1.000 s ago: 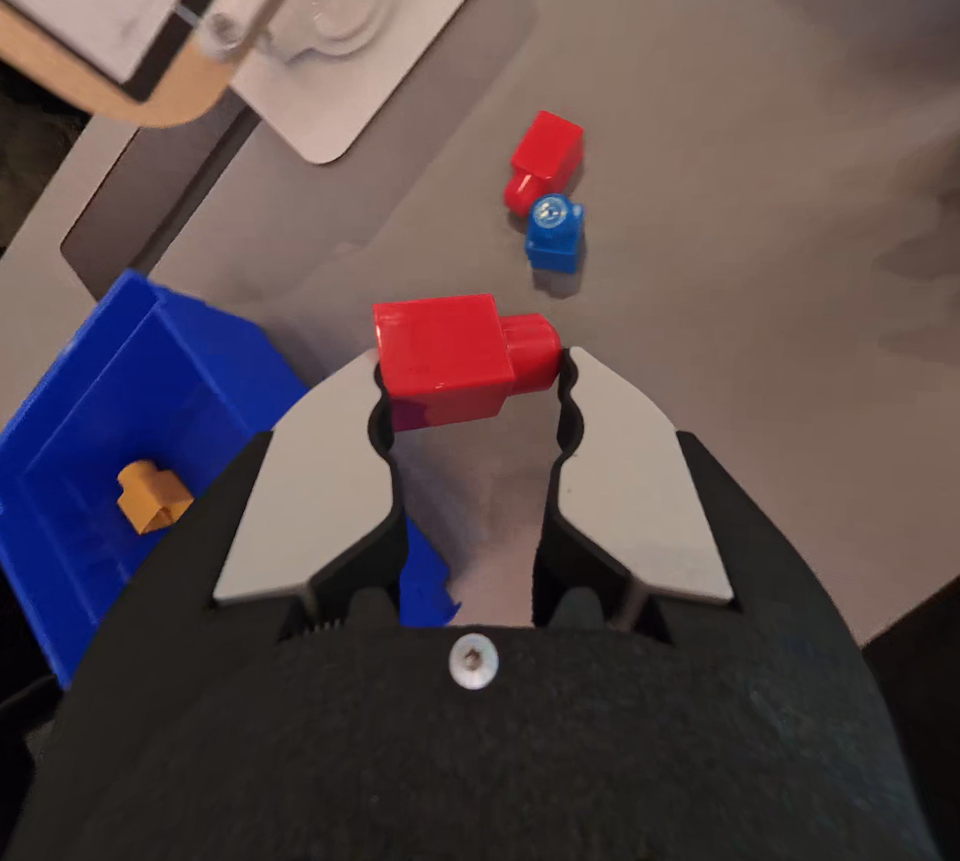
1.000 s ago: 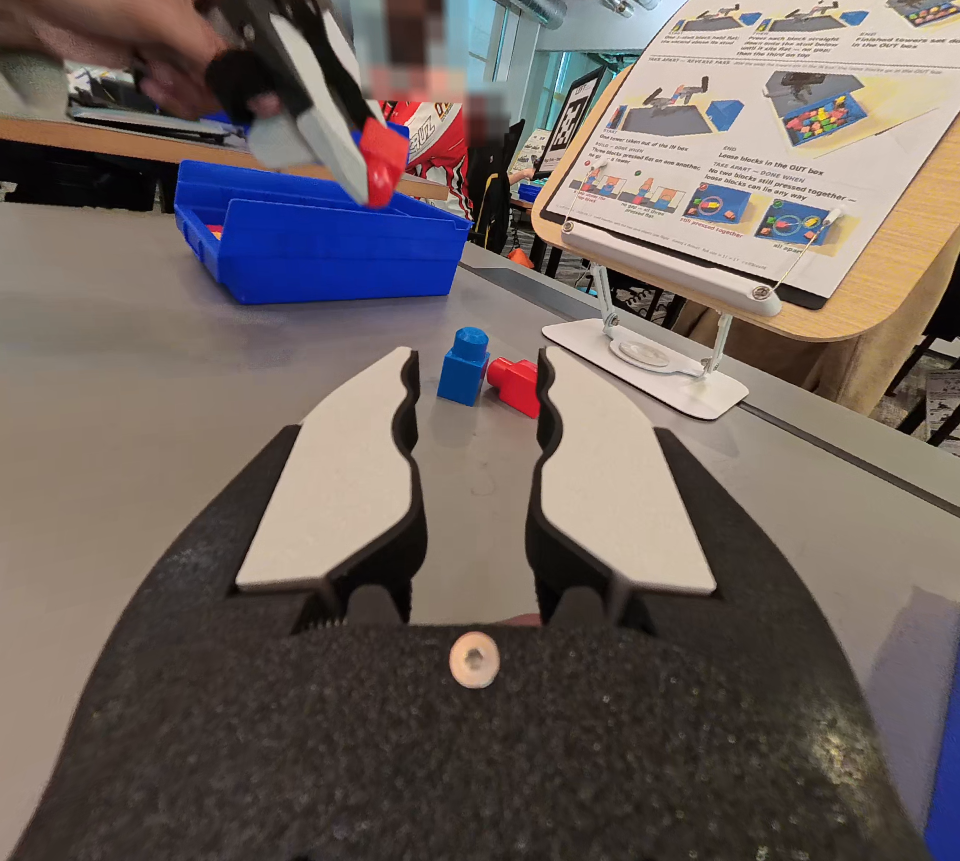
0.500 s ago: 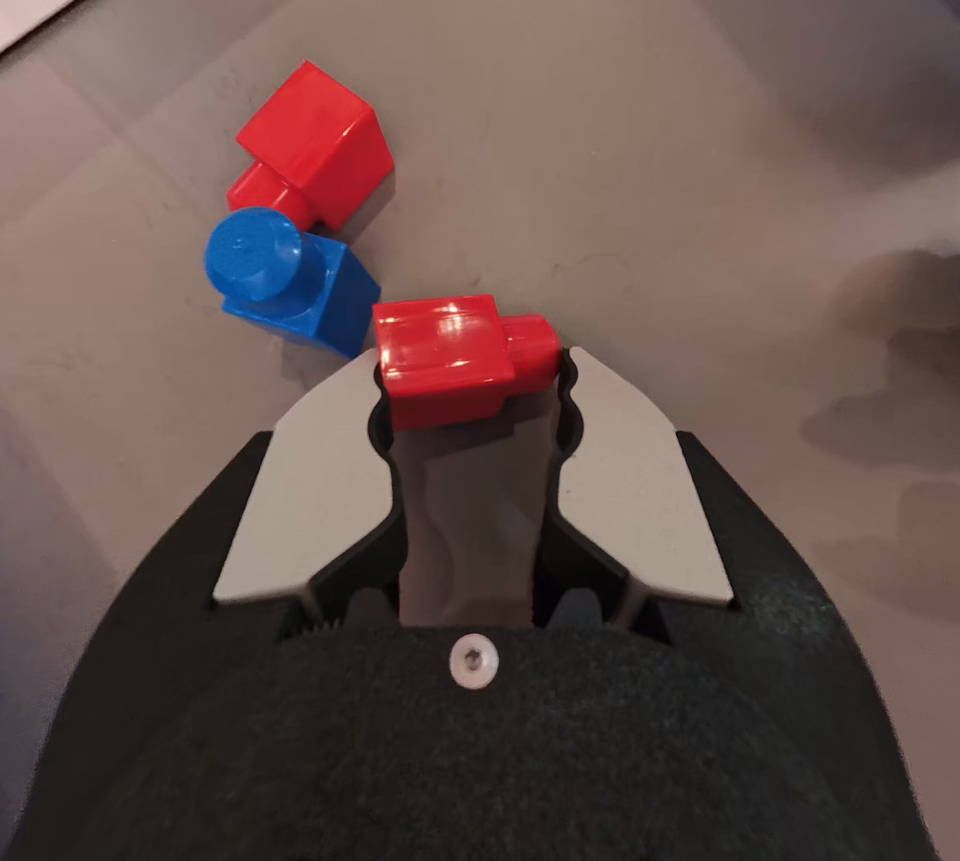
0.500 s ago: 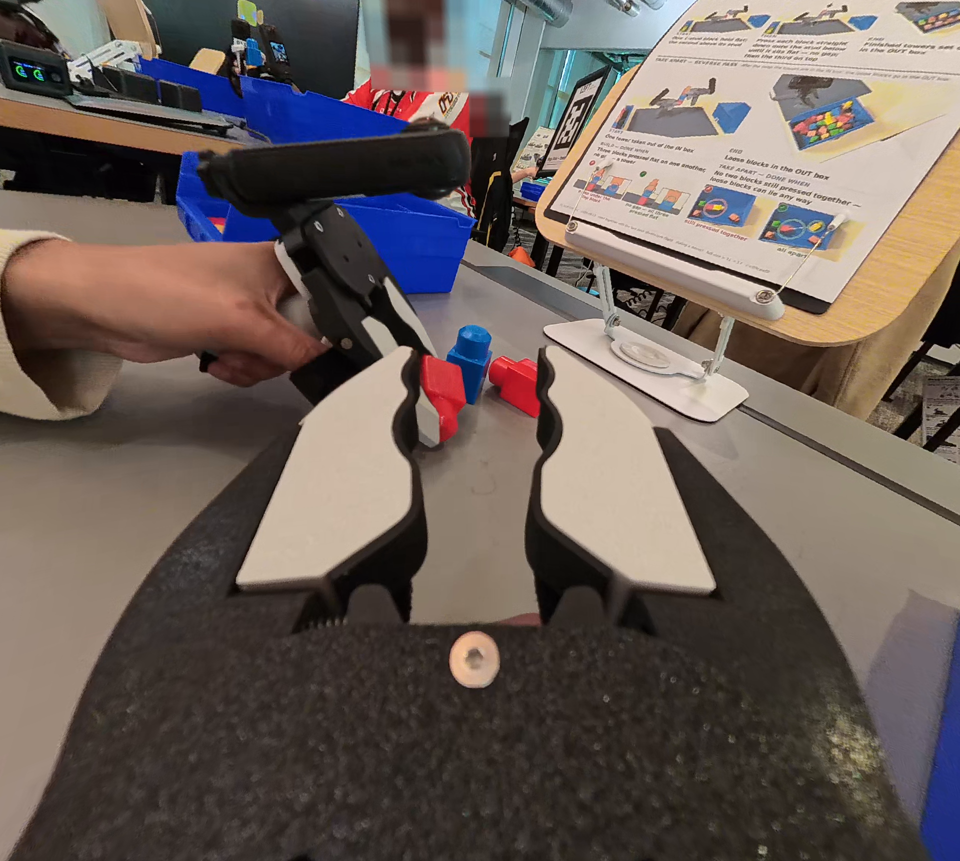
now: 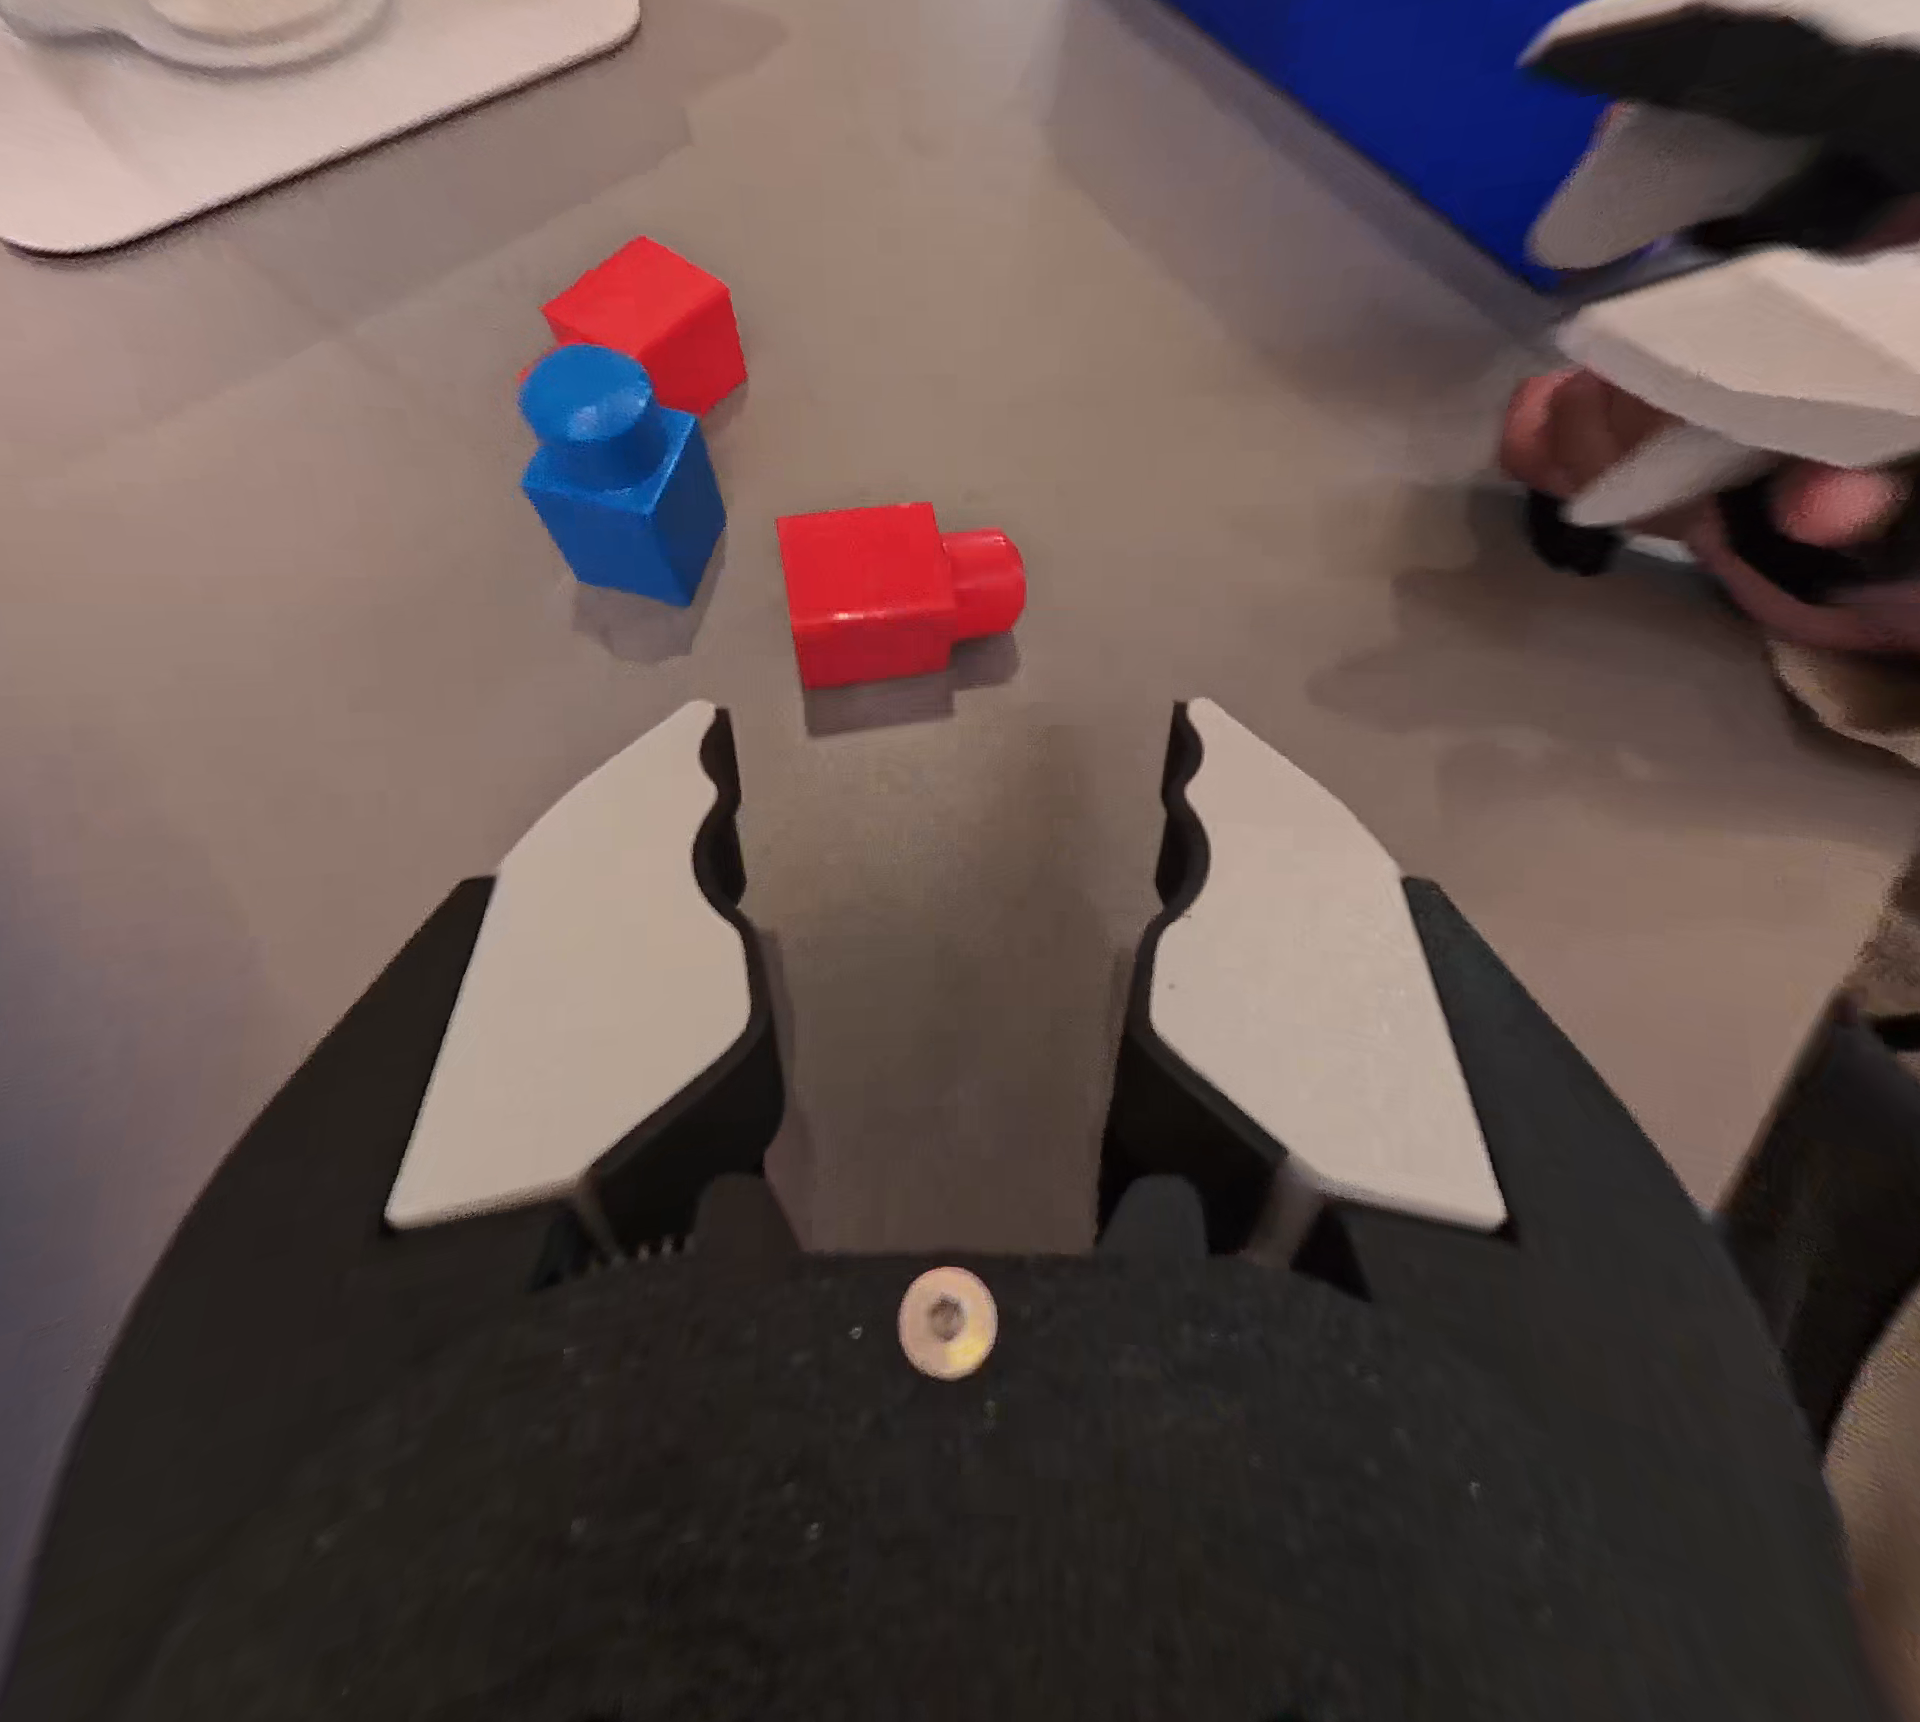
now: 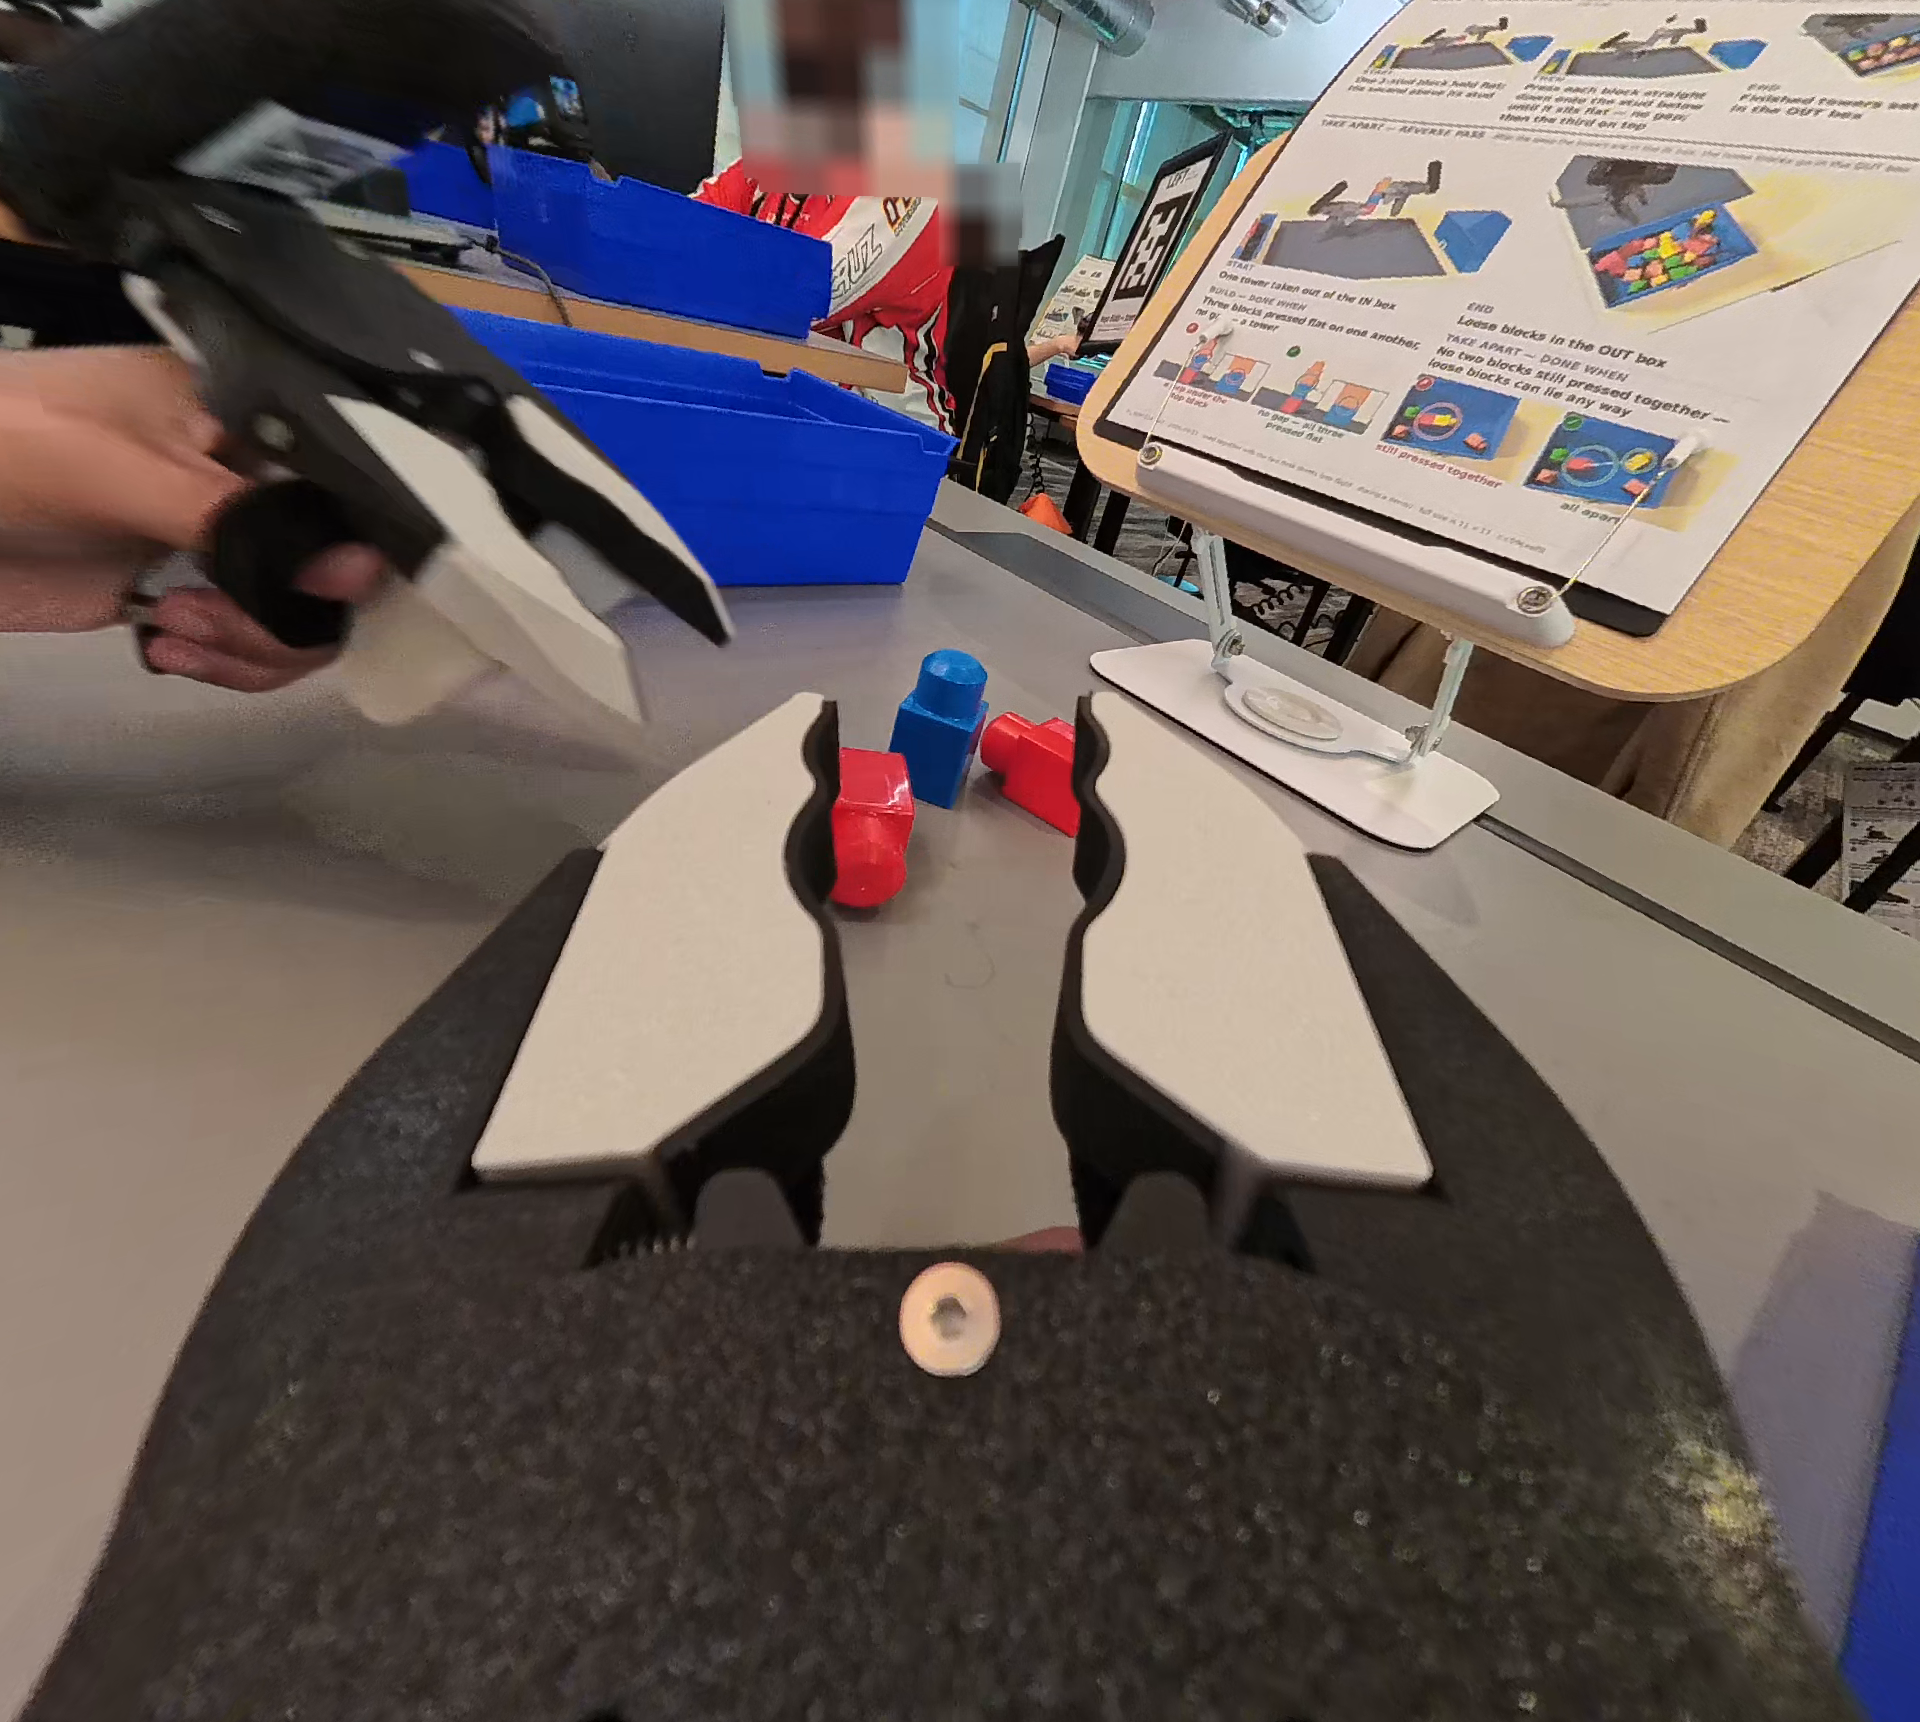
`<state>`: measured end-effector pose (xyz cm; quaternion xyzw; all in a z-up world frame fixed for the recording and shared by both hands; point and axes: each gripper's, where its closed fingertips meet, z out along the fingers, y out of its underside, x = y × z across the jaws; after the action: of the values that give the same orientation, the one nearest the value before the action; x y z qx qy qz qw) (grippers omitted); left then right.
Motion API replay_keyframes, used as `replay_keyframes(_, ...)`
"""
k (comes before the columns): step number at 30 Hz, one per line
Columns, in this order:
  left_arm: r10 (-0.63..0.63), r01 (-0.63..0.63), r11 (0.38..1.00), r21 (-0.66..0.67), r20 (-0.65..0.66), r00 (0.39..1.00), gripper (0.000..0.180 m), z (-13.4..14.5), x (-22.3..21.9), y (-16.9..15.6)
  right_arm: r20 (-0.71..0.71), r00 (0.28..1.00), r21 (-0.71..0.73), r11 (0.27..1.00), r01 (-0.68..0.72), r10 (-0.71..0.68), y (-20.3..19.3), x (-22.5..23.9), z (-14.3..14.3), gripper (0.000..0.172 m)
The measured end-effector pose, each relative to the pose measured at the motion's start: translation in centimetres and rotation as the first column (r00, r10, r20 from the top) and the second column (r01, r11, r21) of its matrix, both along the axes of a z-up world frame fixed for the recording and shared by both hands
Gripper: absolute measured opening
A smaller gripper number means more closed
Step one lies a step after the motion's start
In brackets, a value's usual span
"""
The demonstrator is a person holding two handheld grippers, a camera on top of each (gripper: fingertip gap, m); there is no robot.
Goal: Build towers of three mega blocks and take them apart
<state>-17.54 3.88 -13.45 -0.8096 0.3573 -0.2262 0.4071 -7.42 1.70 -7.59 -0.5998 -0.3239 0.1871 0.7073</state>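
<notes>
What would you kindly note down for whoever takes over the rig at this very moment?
Left gripper: open, empty, above the table.
Right gripper: open, empty, low over the table.
Blocks: blue block upright; one red block on its side nearby; another red block on its side touching the blue one.
Done: three loose blocks set out.
Left: stack them into a tower.

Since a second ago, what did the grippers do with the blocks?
The left gripper carried a red block to the table, let go and pulled back, fingers open. It lies on its side near the blue block and other red block, which stayed. The right gripper stayed open.
</notes>
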Motion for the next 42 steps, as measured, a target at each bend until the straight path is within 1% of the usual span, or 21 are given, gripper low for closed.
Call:
replay_keyframes(3,-0.009,0.001,0.998,0.059,0.134,0.991,0.079,1.7,-2.1,-2.4,0.001,1.0,-0.003,1.0,0.001,-0.001,0.0,0.0,0.0,0.043)
replay_keyframes(5,-0.001,-0.019,0.994,0.111,0.17,0.985,0.079,2.2,-3.5,-3.6,0.001,1.0,-0.002,1.0,0.003,-0.003,0.1,0.0,0.0,0.043)
replay_keyframes(7,0.021,-0.05,0.98,0.193,0.149,0.989,0.079,2.4,-5.0,-3.9,-0.002,1.0,-0.008,1.0,0.006,-0.006,0.2,0.0,-0.1,0.043)
replay_keyframes(9,0.051,-0.067,0.97,0.233,0.075,0.996,0.079,2.0,-6.1,-3.7,-0.009,1.0,-0.01,1.0,0.007,-0.007,0.2,0.1,0.0,0.042)
replay_keyframes(11,0.058,-0.069,0.97,0.231,0.054,0.997,0.079,2.0,-6.3,-3.7,-0.014,1.0,-0.008,1.0,0.006,-0.006,0.2,0.2,0.0,0.042)
replay_keyframes(14,0.031,-0.046,0.978,0.204,0.079,0.996,0.073,1.8,-5.6,-3.7,-0.006,1.0,-0.002,1.0,0.006,-0.007,0.1,0.1,0.0,0.042)
replay_keyframes(16,0.04,-0.048,0.976,0.211,0.042,0.998,0.068,1.5,-5.5,-2.3,0.005,1.0,0.005,1.0,0.005,-0.005,0.0,0.0,0.0,0.042)
replay_keyframes(18,0.067,-0.07,0.974,0.214,0.022,0.998,0.063,1.2,-5.5,0.3,0.011,1.0,0.007,1.0,0.002,-0.002,-0.1,-0.1,-0.1,0.042)
replay_keyframes(21,0.027,-0.032,0.99,0.136,0.042,0.999,0.064,0.7,-4.4,4.1,0.002,1.0,0.005,1.0,0.001,-0.001,0.0,0.0,0.0,0.042)
replay_keyframes(23,0.002,0.0,0.996,0.092,-0.028,1.0,0.063,-0.6,-3.8,6.8,-0.007,1.0,0.0,1.0,0.001,-0.001,0.0,0.1,0.0,0.042)
replay_keyframes(25,-0.003,0.017,0.993,0.114,-0.12,0.993,0.061,-1.8,-3.4,9.3,-0.008,1.0,-0.002,1.0,-0.001,0.001,0.0,0.1,0.0,0.042)
replay_keyframes(27,-0.042,0.058,0.993,0.105,-0.149,0.988,0.062,-2.7,-2.6,10.5,-0.004,1.0,0.0,1.0,-0.003,0.003,-0.1,0.0,0.0,0.041)
replay_keyframes(28,-0.089,0.1,0.992,0.08,-0.128,0.988,0.066,-2.9,-1.8,10.5,-0.002,1.0,0.002,1.0,-0.004,0.004,-0.1,0.0,0.0,0.041)
replay_keyframes(29,-0.13,0.136,0.989,0.054,-0.107,0.986,0.065,-3.1,-1.1,10.2,0.0,1.0,0.004,1.0,-0.005,0.005,-0.1,0.0,0.0,0.041)
replay_keyframes(30,-0.15,0.155,0.987,0.043,-0.1,0.984,0.066,-3.3,-0.7,10.2,0.0,1.0,0.004,1.0,-0.005,0.005,-0.1,0.0,0.0,0.041)
replay_keyframes(33,-0.16,0.167,0.985,0.044,-0.125,0.979,0.068,-3.9,-0.4,10.6,0.0,1.0,0.004,1.0,-0.007,0.007,-0.1,0.0,0.0,0.041)
replay_keyframes(36,-0.168,0.175,0.984,0.047,-0.126,0.978,0.068,-3.9,0.2,11.1,0.005,1.0,0.004,1.0,-0.008,0.008,-0.2,-0.1,-0.1,0.041)
replay_keyframes(38,-0.19,0.195,0.981,0.011,-0.171,0.967,0.07,-4.8,0.5,11.1,0.009,1.0,0.005,1.0,-0.008,0.008,-0.2,-0.2,-0.1,0.041)
replay_keyframes(39,-0.227,0.225,0.974,-0.033,-0.203,0.953,0.04,-5.6,0.7,10.7,0.01,1.0,0.005,1.0,-0.008,0.008,-0.2,-0.2,-0.1,0.041)
replay_keyframes(40,-0.252,0.245,0.968,-0.056,-0.2,0.947,0.036,-5.7,1.0,10.4,0.009,1.0,0.005,1.0,-0.007,0.007,-0.2,-0.2,-0.1,0.041)
replay_keyframes(42,-0.249,0.245,0.968,-0.047,-0.206,0.946,0.036,-5.7,1.0,10.6,0.008,1.0,0.005,1.0,-0.007,0.007,-0.1,-0.1,-0.1,0.041)
